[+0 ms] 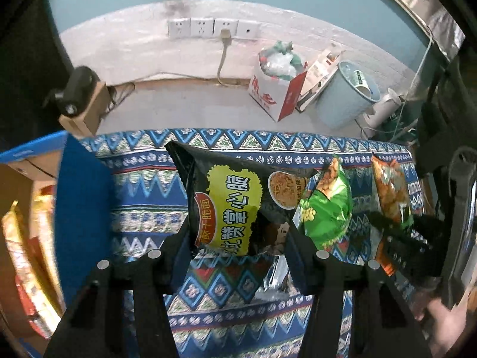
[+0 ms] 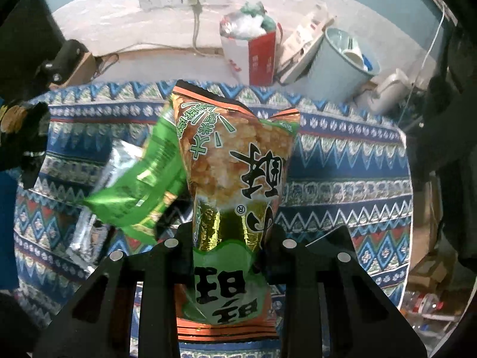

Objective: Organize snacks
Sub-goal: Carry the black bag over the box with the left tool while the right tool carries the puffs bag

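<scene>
The counter point(image 1: 143, 208) is covered with a cloth of blue, green and white zigzag pattern. On its left side stands a blue box point(image 1: 80, 203) with packets inside, blurred.

The left tool point(image 1: 238, 238) holds a black snack bag point(image 1: 235, 200) between its fingers, lifted above the cloth. The yellow label carries large Chinese characters, and a red patch reads 干脆面 beside a picture of noodles.

The right tool point(image 2: 229, 238) is closed around an orange and green snack bag point(image 2: 235, 179), also raised over the counter. Its big black characters appear upside down; a small ® mark is visible.

A green bag point(image 2: 143, 185) hangs just beside it, and a silver packet point(image 2: 89, 232) lies on the cloth below.

Behind the counter, on the floor, stand a pale blue bin point(image 1: 345, 95) and a red and white carton point(image 1: 274, 92). Four white sockets point(image 1: 213, 28) are on the wall, one with a plug.
</scene>
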Tool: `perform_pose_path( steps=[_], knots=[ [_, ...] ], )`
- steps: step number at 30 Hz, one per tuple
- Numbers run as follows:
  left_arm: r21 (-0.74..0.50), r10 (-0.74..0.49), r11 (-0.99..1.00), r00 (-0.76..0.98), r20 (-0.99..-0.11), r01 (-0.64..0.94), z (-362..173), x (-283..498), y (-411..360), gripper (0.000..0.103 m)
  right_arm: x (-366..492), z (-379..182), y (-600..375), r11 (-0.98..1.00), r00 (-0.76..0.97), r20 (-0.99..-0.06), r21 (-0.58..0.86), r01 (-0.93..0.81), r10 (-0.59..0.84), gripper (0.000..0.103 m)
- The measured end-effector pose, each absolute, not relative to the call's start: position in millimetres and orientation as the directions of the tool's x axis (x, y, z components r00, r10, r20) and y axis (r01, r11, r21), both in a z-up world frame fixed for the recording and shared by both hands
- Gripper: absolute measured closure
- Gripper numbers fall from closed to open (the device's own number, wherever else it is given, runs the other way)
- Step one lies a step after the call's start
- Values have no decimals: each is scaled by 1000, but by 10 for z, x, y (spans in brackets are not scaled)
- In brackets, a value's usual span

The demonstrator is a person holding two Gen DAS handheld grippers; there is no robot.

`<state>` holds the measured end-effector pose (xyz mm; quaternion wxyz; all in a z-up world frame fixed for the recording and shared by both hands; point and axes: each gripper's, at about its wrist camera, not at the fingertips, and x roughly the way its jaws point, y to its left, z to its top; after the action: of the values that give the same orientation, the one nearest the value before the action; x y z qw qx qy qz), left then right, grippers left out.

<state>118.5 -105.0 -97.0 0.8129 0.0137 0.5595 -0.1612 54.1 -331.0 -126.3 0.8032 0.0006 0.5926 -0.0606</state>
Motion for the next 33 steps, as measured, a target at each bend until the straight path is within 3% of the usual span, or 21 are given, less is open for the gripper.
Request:
perform_pose_path(
  steps=[17,33],
  knots=[
    [-57,-189,954,445,-875,293,-382,672,-591,46,573,-551,-2658,998,447,-895,-24,-51,1,75],
    [-31,-150,970,494,-856,240,-377,521,81,46,604,-122,-1818,978,504,-854,26,-209,130,75]
  ],
)
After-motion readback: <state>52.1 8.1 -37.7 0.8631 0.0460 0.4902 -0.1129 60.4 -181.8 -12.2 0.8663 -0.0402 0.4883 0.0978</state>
